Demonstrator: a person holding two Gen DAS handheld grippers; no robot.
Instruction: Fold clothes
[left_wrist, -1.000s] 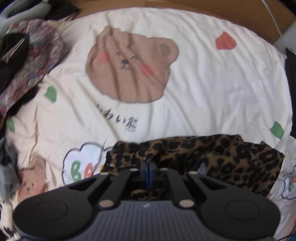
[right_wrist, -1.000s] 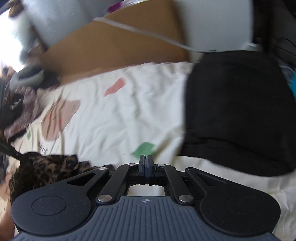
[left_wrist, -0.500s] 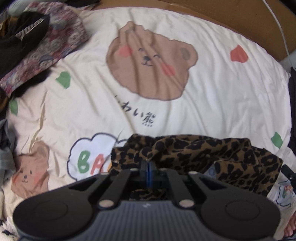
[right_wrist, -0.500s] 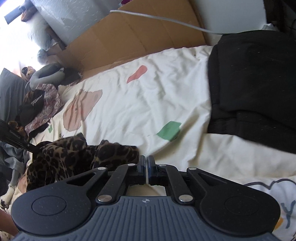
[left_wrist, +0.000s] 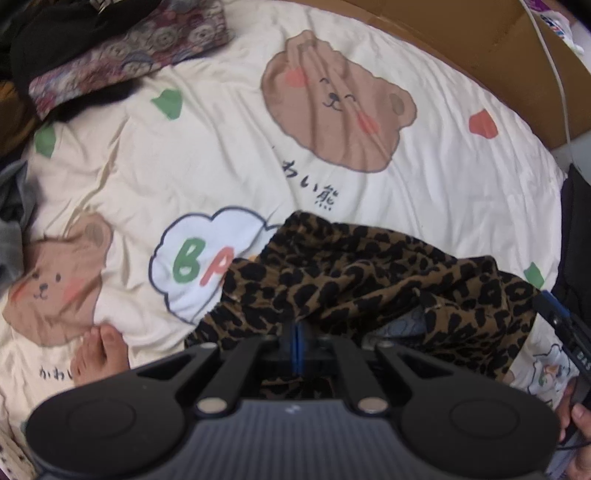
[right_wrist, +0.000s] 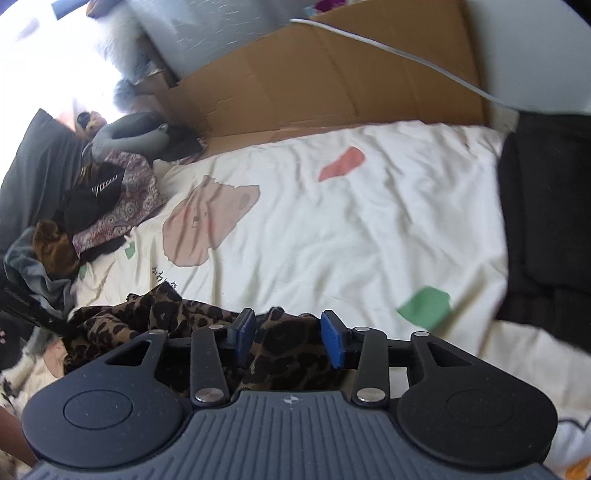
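Garment: leopard-print garment, crumpled, not yet laid flat; type (skirt, trousers or top) cannot be told. It lies on the near part of the bear-print bedsheet, partly over the "B P" cloud print.
Long axis: in the left wrist view the heap runs across the frame, from just ahead of the left tool out toward the right tool. No collar, waistband or hem can be identified, so which end points where cannot be stated.
Left gripper: blue pads pressed together with leopard fabric around and under them; judged clamped on the near-left edge of the garment.
Right gripper: blue pads stand apart, leopard fabric lying between and beneath them; nothing pinched. It also shows at the right edge of the left wrist view, at the far end of the heap.
Step in hand: judged as taking a second hold, so the piece can be spread before any fold.
Next move calls for: right pads to close on a single layer at an edge or corner, not a bunch, then both tools to draw apart along the long axis.
Surroundings: pile of unfolded clothes at far left; black cushion at right; cardboard beyond the bed; a bare foot on the sheet near the left tool.
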